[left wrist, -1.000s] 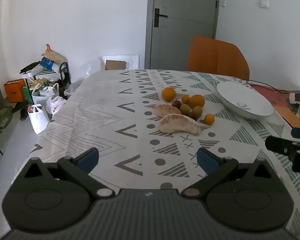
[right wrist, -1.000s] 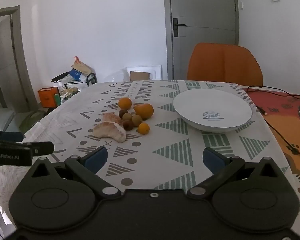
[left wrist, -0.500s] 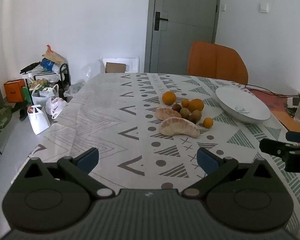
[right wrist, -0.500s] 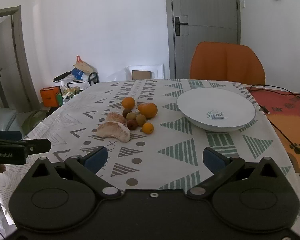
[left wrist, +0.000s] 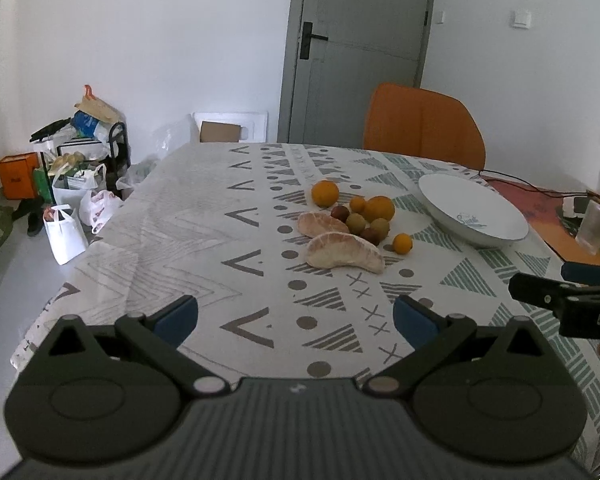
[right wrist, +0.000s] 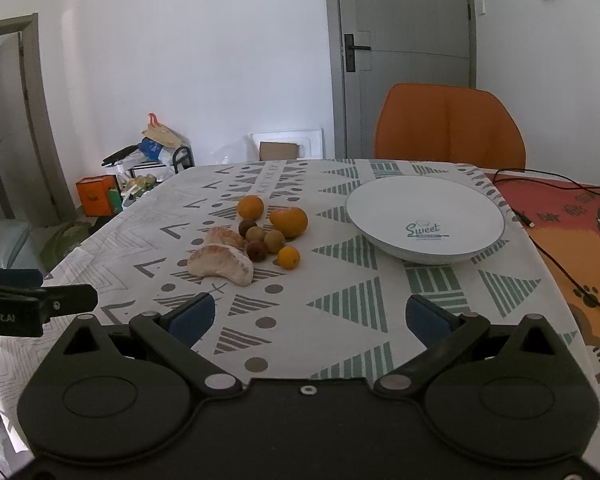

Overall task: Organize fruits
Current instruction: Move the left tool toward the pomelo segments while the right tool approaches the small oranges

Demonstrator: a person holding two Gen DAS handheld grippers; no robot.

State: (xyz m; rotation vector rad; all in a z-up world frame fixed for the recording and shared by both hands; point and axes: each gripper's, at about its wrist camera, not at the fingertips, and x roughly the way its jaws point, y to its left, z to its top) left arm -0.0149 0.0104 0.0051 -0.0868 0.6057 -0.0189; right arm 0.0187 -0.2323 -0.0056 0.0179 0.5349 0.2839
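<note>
A cluster of fruit lies mid-table: two peeled pomelo segments [left wrist: 344,255] [right wrist: 221,263], several oranges [left wrist: 325,193] [right wrist: 289,221], small kumquats [right wrist: 288,257] and small brown and green round fruits [right wrist: 275,240]. A white bowl [left wrist: 496,210] [right wrist: 380,204] printed "Sweet" stands empty to their right. My left gripper [left wrist: 296,318] is open and empty, near the table's front edge. My right gripper [right wrist: 308,316] is open and empty, also short of the fruit. Each gripper's side shows in the other's view.
The table has a patterned cloth [left wrist: 204,216]. An orange chair [right wrist: 448,128] stands behind it by a grey door [right wrist: 404,60]. Cables [right wrist: 560,188] and an orange mat lie at the right. Bags and boxes [left wrist: 68,184] crowd the floor at the left.
Both grippers have risen and tilted slightly, so the fruit and bowl sit lower in both views. Jaws stay open. Nothing on the table moved.
</note>
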